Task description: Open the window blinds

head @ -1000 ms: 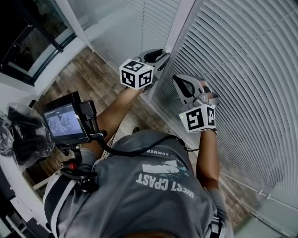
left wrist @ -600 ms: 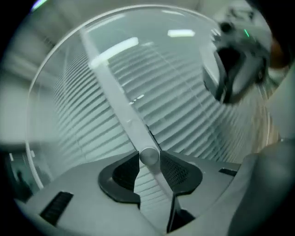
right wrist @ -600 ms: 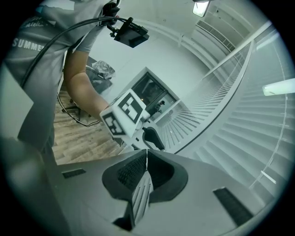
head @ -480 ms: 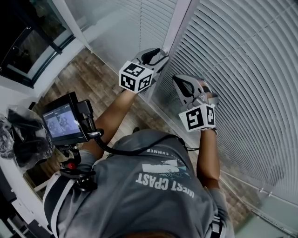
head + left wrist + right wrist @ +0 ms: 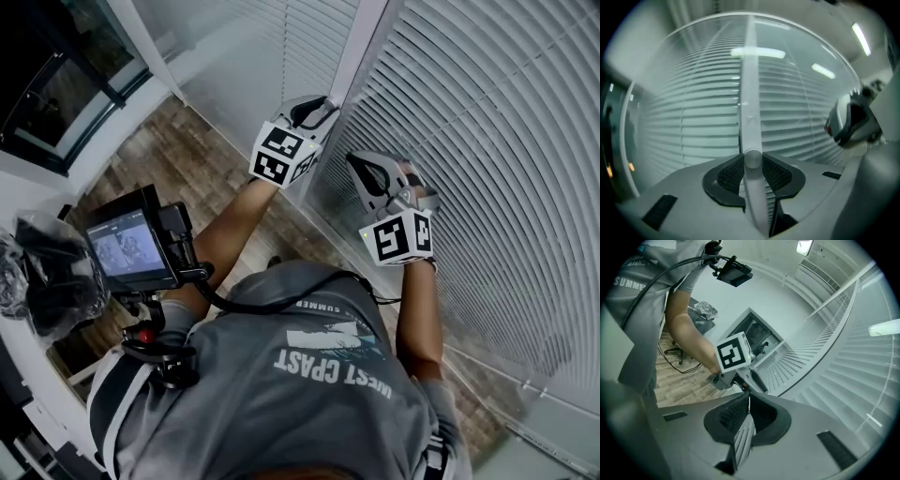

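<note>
While the person stands close against the window, the window blinds [image 5: 487, 141] hang lowered on the right and far side of the scene, their slats lying flat over one another. The left tool [image 5: 752, 161] is clenched on a white wand [image 5: 750, 112] that hangs upright before the slats. Its jaws have just been closing, and both dark pads [image 5: 729, 176] press the wand's sides. In the head view this tool sits at the white upright frame [image 5: 361, 47] between two blind panels. The right tool [image 5: 749, 404], just to the right and nearer, points at the slats with its jaws drawn together. A thin pale line shows at their seam, and I cannot tell whether it is a cord. A wooden floor [image 5: 159, 159] lies to the left.
</note>
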`<control>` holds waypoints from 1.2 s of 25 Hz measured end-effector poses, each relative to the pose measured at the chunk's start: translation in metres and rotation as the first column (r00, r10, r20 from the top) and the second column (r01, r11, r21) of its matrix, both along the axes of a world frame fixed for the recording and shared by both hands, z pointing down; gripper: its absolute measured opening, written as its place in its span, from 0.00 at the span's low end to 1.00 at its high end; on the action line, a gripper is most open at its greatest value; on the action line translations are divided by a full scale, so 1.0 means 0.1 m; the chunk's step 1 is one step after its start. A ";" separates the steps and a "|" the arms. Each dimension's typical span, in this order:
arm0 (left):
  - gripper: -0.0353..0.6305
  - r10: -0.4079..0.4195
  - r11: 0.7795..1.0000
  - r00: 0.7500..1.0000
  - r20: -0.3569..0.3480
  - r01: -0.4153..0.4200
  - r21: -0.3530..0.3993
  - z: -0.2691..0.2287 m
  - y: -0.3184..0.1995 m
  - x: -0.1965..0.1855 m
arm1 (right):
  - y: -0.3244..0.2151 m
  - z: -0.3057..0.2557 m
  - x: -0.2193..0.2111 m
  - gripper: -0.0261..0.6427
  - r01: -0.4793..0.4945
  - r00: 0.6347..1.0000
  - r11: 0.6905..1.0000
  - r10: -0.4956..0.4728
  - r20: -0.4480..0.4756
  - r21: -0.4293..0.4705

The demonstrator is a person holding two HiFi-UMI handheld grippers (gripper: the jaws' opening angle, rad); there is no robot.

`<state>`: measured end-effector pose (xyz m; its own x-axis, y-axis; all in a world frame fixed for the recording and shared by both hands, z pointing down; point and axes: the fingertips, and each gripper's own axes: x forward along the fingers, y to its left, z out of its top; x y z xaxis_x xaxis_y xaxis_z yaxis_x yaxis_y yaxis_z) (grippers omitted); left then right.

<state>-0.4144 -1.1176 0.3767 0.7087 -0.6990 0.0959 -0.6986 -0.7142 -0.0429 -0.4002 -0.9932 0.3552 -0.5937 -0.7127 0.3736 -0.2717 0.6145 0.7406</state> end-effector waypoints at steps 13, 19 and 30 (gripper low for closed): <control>0.31 0.034 0.999 0.998 -0.053 -0.033 0.020 -0.08 -0.04 -0.04 | -0.16 0.04 -0.05 0.05 -0.006 1.000 1.000 0.006 0.008 -0.011; 0.25 0.002 0.956 0.909 -0.417 -0.124 -0.264 -0.05 -0.08 -0.10 | -0.09 0.08 -0.06 0.05 -0.007 1.000 1.000 0.007 0.000 -0.015; 0.24 -0.304 0.830 0.775 0.553 -0.070 0.553 0.01 0.03 0.01 | -0.12 0.13 -0.15 0.05 0.012 1.000 0.999 -0.012 0.001 -0.030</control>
